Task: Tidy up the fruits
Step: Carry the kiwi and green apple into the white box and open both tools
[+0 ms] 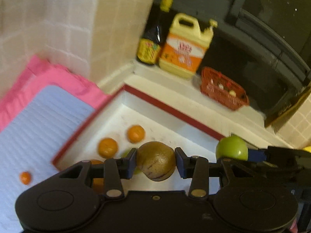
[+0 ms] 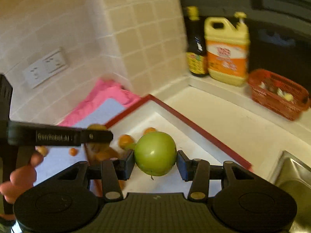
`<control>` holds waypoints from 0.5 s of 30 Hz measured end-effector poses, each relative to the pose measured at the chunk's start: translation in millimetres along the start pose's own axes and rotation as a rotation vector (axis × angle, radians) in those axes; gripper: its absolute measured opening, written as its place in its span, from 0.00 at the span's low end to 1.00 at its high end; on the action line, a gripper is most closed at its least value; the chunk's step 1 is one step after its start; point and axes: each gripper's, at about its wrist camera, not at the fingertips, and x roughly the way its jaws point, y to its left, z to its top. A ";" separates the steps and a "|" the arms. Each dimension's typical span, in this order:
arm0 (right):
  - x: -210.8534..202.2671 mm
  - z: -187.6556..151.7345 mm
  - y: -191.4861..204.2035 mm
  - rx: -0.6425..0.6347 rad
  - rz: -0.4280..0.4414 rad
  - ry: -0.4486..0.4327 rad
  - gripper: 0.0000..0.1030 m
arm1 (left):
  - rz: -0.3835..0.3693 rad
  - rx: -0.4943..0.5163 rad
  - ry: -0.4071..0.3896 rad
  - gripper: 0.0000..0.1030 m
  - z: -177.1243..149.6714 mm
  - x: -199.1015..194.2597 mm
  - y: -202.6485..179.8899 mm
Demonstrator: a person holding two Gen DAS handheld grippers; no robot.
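My left gripper (image 1: 155, 161) is shut on a round brown fruit (image 1: 155, 160) and holds it above a white tray with a red rim (image 1: 171, 110). Two oranges (image 1: 107, 147) (image 1: 135, 134) lie in the tray; a small orange (image 1: 25, 177) lies on the blue mat (image 1: 38, 120). My right gripper (image 2: 155, 155) is shut on a green apple (image 2: 155, 153) above the same tray (image 2: 194, 128). The apple also shows in the left wrist view (image 1: 231, 148), to the right. The left gripper (image 2: 58, 136) crosses the right wrist view at left.
A pink cloth (image 1: 58, 77) lies under the blue mat by the tiled wall. A dark sauce bottle (image 1: 153, 35), a yellow detergent jug (image 1: 186, 46) and a red basket (image 1: 223, 89) stand at the back. A steel sink (image 2: 291, 174) is at right.
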 end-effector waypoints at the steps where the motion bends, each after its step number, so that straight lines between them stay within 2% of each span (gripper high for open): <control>1: 6.1 0.7 -4.6 0.011 -0.008 0.015 0.47 | -0.008 -0.004 0.022 0.48 -1.7 9.5 -0.5; 8: 45.7 -5.3 -26.4 0.017 -0.036 0.137 0.47 | -0.034 -0.044 0.140 0.48 -14.8 60.0 4.7; 15: 66.0 -6.2 -37.2 0.002 -0.050 0.203 0.47 | -0.055 -0.072 0.187 0.48 -19.0 79.7 8.1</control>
